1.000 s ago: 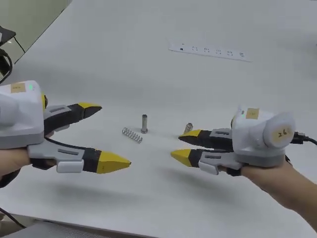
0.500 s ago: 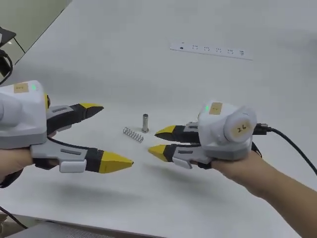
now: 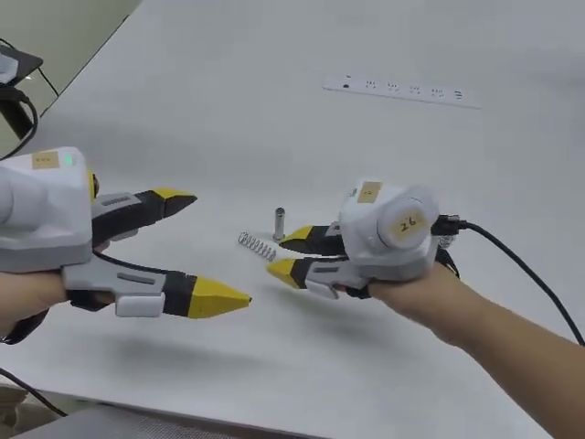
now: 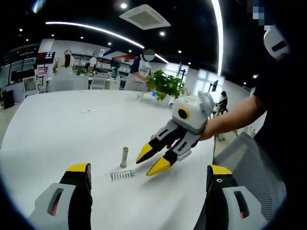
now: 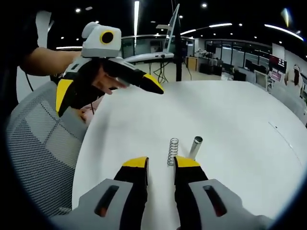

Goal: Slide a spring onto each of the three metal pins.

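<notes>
On the white tabletop (image 3: 274, 110) a spring (image 3: 257, 246) lies flat just beside an upright metal pin (image 3: 280, 219). The right gripper (image 3: 279, 254) points at them, fingers narrowly apart and empty, tips near the spring. The left gripper (image 3: 219, 247) hovers with fingers spread wide, holding nothing

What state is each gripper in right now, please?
Left gripper: jaws wide open, empty.
Right gripper: jaws slightly open, empty, tips near the spring.
</notes>
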